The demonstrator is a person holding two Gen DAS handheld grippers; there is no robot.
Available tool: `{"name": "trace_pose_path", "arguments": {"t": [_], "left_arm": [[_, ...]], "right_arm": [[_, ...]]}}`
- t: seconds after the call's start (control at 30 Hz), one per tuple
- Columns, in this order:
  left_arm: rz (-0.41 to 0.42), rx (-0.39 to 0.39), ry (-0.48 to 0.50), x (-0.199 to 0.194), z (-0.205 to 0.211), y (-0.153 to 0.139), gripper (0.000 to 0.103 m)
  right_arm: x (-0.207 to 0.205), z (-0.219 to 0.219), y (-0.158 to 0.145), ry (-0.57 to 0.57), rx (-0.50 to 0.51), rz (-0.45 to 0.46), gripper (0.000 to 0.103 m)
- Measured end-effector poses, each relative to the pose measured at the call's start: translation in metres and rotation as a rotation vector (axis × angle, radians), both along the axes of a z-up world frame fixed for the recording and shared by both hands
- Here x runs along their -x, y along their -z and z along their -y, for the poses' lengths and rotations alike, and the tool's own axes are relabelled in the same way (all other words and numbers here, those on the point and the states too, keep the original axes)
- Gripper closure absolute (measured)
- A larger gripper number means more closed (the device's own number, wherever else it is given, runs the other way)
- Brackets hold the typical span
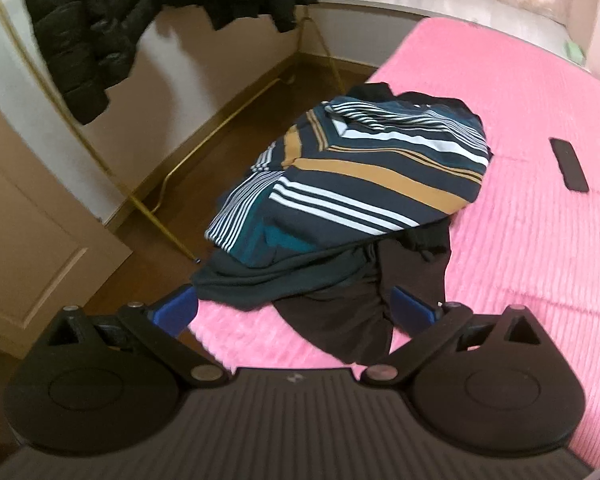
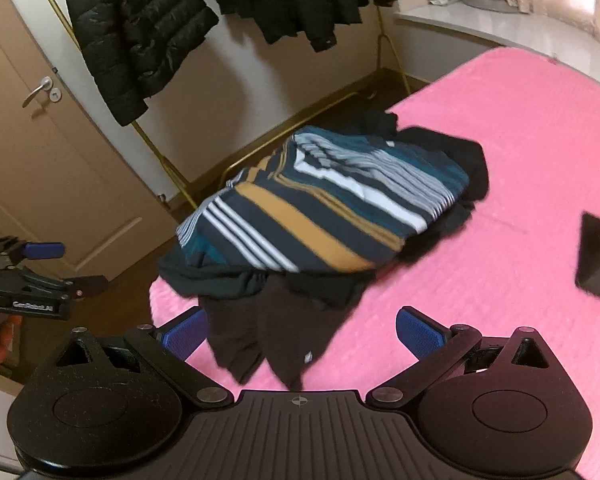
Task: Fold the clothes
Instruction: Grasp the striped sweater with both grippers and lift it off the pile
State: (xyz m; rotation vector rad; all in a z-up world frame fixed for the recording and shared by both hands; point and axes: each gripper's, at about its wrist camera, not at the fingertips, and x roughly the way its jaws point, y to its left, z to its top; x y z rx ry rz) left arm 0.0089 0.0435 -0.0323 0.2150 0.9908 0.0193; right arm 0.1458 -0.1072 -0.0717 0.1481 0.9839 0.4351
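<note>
1. Clothes: striped sweater (image 1: 364, 164) atop dark garments (image 1: 340, 312), heaped at pink bed's (image 1: 520, 272) near corner.
2. Left gripper (image 1: 296, 308): fingers apart, empty.
3. Right gripper (image 2: 300, 330): fingers apart, empty.
4. Phone (image 2: 594, 254): on bed, apart from heap.

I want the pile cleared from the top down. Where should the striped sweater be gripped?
Grip the striped sweater by its near hem, which lies loose over the dark clothes at the pink bed edge. Come in low from the near side with the open right tongs.
</note>
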Motion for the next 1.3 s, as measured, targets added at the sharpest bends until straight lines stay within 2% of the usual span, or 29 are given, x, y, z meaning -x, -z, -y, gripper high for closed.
{"name": "trace_pose_path", "arguments": {"t": [0.2,0.4,0.47,0.57,0.73,0.77,0.83,0.87,0.9,0.93,0.97,1.0,1.07,1.2,1.3], "left_arm": [[-0.061,0.035,0.089,-0.079,-0.024,0.041,0.002],[-0.106,0.135,0.168,-0.178,-0.041,0.098,0.002],[-0.113,0.164,0.21,-0.203,-0.042,0.117,0.002],[-0.127,0.197,0.267,-0.231,-0.043,0.144,0.006],[-0.187,0.312,0.247,-0.25,-0.052,0.177,0.019],[-0.191,0.328,0.249,-0.251,-0.053,0.181,0.019],[-0.179,0.34,0.254,-0.249,-0.054,0.183,0.022],[-0.178,0.351,0.255,-0.248,-0.055,0.184,0.035],[-0.181,0.364,0.252,-0.248,-0.055,0.182,0.041],[-0.183,0.371,0.246,-0.247,-0.056,0.179,0.056],[-0.181,0.373,0.243,-0.246,-0.056,0.175,0.071],[-0.176,0.369,0.247,-0.244,-0.055,0.17,0.078],[-0.152,0.355,0.259,-0.238,-0.054,0.159,0.1],[-0.006,0.276,0.349,-0.213,-0.042,0.116,0.1],[0.079,0.295,0.424,-0.183,-0.032,0.072,0.1]], "right_arm": [[-0.084,-0.019,0.031,0.004,0.121,-0.009,0.0],[-0.181,-0.048,0.088,-0.107,0.326,0.016,0.0],[-0.208,-0.055,0.106,-0.136,0.362,0.038,0.0],[-0.241,-0.066,0.124,-0.186,0.389,0.068,0.0],[-0.279,-0.089,0.158,-0.325,0.43,0.049,0.001],[-0.285,-0.094,0.166,-0.351,0.446,0.038,0.001],[-0.292,-0.095,0.175,-0.352,0.439,0.013,0.02],[-0.294,-0.092,0.177,-0.333,0.414,-0.013,0.033],[-0.293,-0.091,0.174,-0.313,0.406,-0.014,0.06],[-0.29,-0.089,0.171,-0.297,0.424,-0.002,0.074],[-0.288,-0.088,0.167,-0.28,0.439,0.009,0.081],[-0.286,-0.084,0.16,-0.266,0.426,0.014,0.084],[-0.273,-0.07,0.138,-0.235,0.394,0.055,0.087],[-0.221,-0.032,0.083,-0.147,0.319,0.153,0.089],[-0.165,0.01,0.047,-0.044,0.273,0.192,0.089]]}}
